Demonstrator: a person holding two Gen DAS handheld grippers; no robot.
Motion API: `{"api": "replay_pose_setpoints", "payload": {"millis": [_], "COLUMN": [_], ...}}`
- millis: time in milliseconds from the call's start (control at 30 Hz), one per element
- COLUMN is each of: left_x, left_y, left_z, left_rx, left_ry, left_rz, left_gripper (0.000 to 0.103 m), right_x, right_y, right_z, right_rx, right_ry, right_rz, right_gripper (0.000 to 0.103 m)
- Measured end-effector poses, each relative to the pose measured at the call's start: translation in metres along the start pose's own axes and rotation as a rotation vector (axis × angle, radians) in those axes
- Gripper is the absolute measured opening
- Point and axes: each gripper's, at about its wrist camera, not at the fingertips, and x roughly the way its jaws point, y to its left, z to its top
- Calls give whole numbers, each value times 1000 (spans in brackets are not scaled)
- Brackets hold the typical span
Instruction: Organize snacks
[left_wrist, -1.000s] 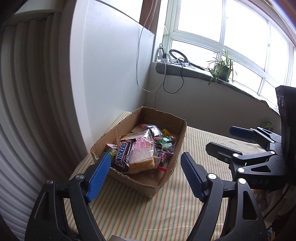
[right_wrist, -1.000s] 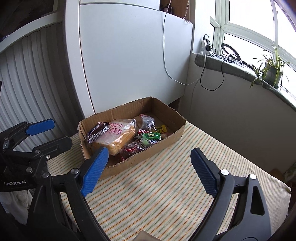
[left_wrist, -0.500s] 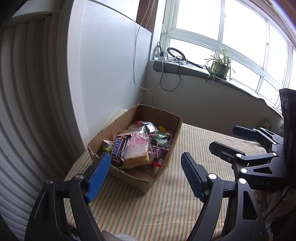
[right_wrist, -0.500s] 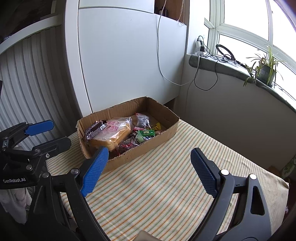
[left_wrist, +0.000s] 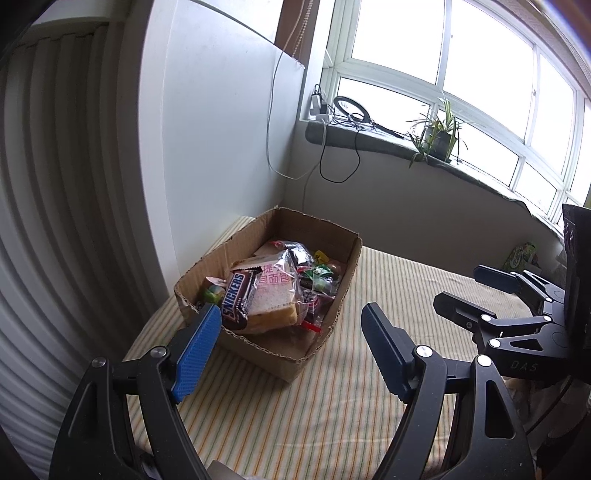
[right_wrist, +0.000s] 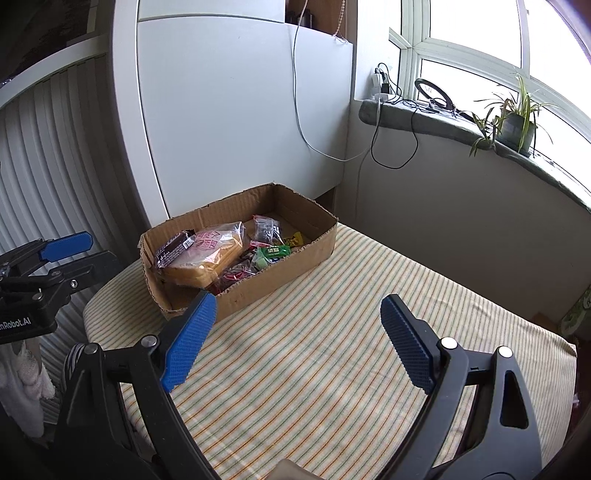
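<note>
An open cardboard box (left_wrist: 325, 339) (right_wrist: 258, 284) of snacks sits on a striped tablecloth (left_wrist: 332, 413) (right_wrist: 332, 369). Inside lie a Snickers bar (left_wrist: 238, 299), a wrapped bread loaf (left_wrist: 275, 302) (right_wrist: 207, 254), a green packet (right_wrist: 273, 253) and several small sweets. My left gripper (left_wrist: 291, 347) hangs open just short of the box's near corner, nothing between its blue pads. My right gripper (right_wrist: 295, 339) is open over the cloth, in front of the box and apart from it. Each gripper shows at the edge of the other's view.
A white cabinet panel (right_wrist: 240, 122) and a ribbed wall (left_wrist: 66, 221) stand behind the box. A windowsill (right_wrist: 461, 125) carries a potted plant (right_wrist: 517, 122), cables and chargers. A green packet (left_wrist: 521, 254) lies beyond the table's far right edge.
Both views have pulled back slightly, so the box looks smaller and farther away. The snacks have not shifted, and both grippers stay open.
</note>
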Motion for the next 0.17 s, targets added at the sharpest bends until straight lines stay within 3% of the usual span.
{"api": "replay_pose_setpoints", "payload": {"millis": [167], "left_x": [2], "left_y": [-7], "left_z": [-4], "left_rx": [38], "left_ry": [-3], "left_rz": [2], "left_gripper": [78], "right_x": [0], "right_y": [-6], "right_z": [-5], "right_rx": [13], "right_ry": [8], "right_rz": [-11], "right_gripper": [93]}}
